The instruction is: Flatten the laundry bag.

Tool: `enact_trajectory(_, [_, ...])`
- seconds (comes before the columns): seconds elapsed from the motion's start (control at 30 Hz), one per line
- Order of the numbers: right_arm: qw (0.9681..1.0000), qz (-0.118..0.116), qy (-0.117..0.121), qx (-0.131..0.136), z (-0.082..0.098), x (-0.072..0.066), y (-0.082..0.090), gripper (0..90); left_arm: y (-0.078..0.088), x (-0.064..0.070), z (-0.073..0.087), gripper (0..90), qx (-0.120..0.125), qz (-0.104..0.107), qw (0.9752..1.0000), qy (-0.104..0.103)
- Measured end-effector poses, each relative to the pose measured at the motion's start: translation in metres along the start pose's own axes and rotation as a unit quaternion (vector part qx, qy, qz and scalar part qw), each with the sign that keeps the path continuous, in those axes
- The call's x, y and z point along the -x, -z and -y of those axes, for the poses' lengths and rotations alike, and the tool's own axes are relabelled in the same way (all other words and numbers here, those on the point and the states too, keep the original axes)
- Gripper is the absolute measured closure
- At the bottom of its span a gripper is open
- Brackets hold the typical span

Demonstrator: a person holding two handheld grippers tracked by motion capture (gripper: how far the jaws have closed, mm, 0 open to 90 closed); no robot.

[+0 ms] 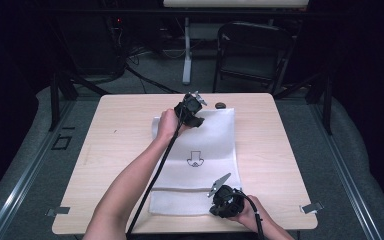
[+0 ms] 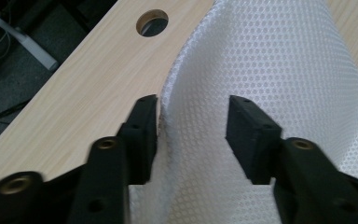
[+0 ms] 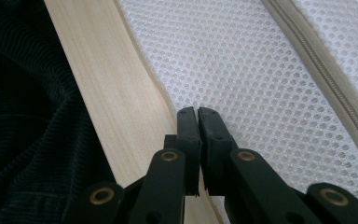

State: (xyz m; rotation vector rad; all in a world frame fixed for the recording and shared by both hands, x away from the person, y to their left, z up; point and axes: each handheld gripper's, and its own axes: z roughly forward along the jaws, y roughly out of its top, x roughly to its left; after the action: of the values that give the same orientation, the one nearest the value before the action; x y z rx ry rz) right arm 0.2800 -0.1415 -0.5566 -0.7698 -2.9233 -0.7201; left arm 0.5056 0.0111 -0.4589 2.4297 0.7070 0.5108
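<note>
A white mesh bag lies flat along the middle of the light wooden table, with a small black emblem printed on it and a zipper across its near end. My left gripper is at the bag's far left corner. In the left gripper view its jaws stand open around a raised fold of the mesh; one pad touches the fabric's edge and the other stands apart. My right gripper is at the bag's near edge, jaws shut on the mesh hem.
A round hole in the tabletop lies just past the bag's far edge. Metal clips sit at the table's near corners. Dark ribbed cloth hangs past the near table edge. A folding chair stands behind the table.
</note>
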Motion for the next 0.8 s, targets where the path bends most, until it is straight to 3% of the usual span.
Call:
enact_trajectory(0.03, [1.0000,0.000,0.000,0.001,0.000,0.000,0.000,86.1,0.001,-0.001,0.000,49.6,0.005,0.006,1.0000,0.001])
enact_trajectory(0.1, [0.9999,0.007,0.008,-0.010,-0.001,0.002,0.002,85.7,0.004,-0.002,0.000,43.0,0.009,0.000,1.0000,0.004])
enact_trajectory(0.2, [1.0000,0.004,0.002,-0.006,-0.001,0.001,0.001,83.4,0.006,-0.005,0.001,34.9,0.017,-0.006,0.9998,0.013])
enact_trajectory(0.3, [1.0000,-0.002,-0.005,0.000,-0.001,0.001,0.001,78.9,0.010,-0.006,0.004,29.3,0.027,0.006,0.9992,0.029])
enact_trajectory(0.4, [0.9998,-0.007,-0.015,0.011,-0.002,0.003,0.006,68.3,0.013,-0.001,0.010,24.9,0.037,0.021,0.9986,0.032])
enact_trajectory(0.43, [0.9992,-0.015,-0.025,0.027,-0.001,0.003,0.008,65.2,0.014,0.000,0.011,22.5,0.038,0.025,0.9984,0.032])
enact_trajectory(0.5, [0.9988,-0.021,-0.032,0.031,-0.001,0.006,0.014,58.2,0.016,0.004,0.017,16.3,0.040,0.049,0.9976,0.030])
enact_trajectory(0.57, [0.9987,-0.017,-0.036,0.033,0.001,0.007,0.018,52.1,0.018,0.009,0.021,15.6,0.039,0.054,0.9976,0.019])
enact_trajectory(0.6, [0.9998,-0.003,-0.019,0.009,0.001,0.010,0.024,48.7,0.020,0.011,0.023,15.4,0.043,0.059,0.9971,0.020])
enact_trajectory(0.67, [0.9990,-0.010,-0.034,0.028,0.004,0.012,0.025,42.4,0.025,0.017,0.028,15.3,0.047,0.070,0.9963,0.017])
enact_trajectory(0.7, [0.9992,-0.004,-0.032,0.022,0.005,0.014,0.028,37.6,0.027,0.021,0.031,15.1,0.050,0.066,0.9964,0.015])
enact_trajectory(0.73, [0.9985,-0.003,-0.045,0.030,0.006,0.015,0.029,33.6,0.029,0.023,0.032,15.4,0.050,0.062,0.9968,0.009])
enact_trajectory(0.8, [0.9980,-0.005,-0.052,0.035,0.007,0.019,0.034,27.6,0.034,0.030,0.038,15.4,0.057,0.075,0.9955,0.006])
